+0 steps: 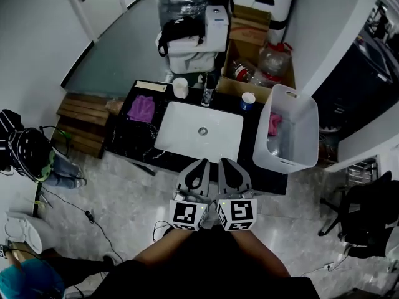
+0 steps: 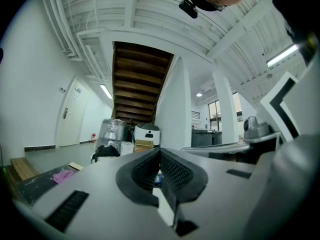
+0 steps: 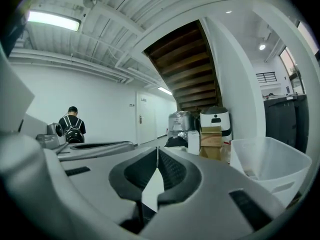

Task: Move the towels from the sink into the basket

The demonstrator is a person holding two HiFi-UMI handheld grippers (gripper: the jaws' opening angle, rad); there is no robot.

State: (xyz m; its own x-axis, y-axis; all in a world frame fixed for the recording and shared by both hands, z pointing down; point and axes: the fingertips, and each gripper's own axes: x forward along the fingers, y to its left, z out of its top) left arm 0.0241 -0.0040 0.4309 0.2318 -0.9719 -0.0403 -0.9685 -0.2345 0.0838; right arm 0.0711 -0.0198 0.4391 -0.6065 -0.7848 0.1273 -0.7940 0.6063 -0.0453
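- My left tongs (image 1: 201, 163) sit at the lower middle of the head view. They are clenched with nothing between them, and in the left gripper view the ribbed pads (image 2: 175, 171) meet at the tip.
- My right tongs (image 1: 224, 162) are just beside them on the right, also clenched and empty. Their own view shows the 2 pads (image 3: 172, 171) pressed tip to tip.
- Both point toward the white sink (image 1: 187, 136), which is set in the black tabletop (image 1: 124, 139). Their tips are at the tabletop's near edge.
- A purple towel (image 1: 141, 108) lies crumpled on the tabletop left of the sink, apart from the basin. I also see it low at the left of the left gripper view (image 2: 62, 175).
- The white basket (image 1: 303, 123) stands at the right end of the tabletop. A pink towel (image 1: 274, 124) lies inside it, against its left wall.
- The basket's rim also shows at the right of the right gripper view (image 3: 270, 156).
- Behind the sink stands a faucet (image 1: 208, 94), with a white cup (image 1: 180, 87) to its left and a blue-and-white cup (image 1: 248, 101) to its right.
- A person with a backpack (image 3: 72, 125) stands at the far left of the right gripper view.
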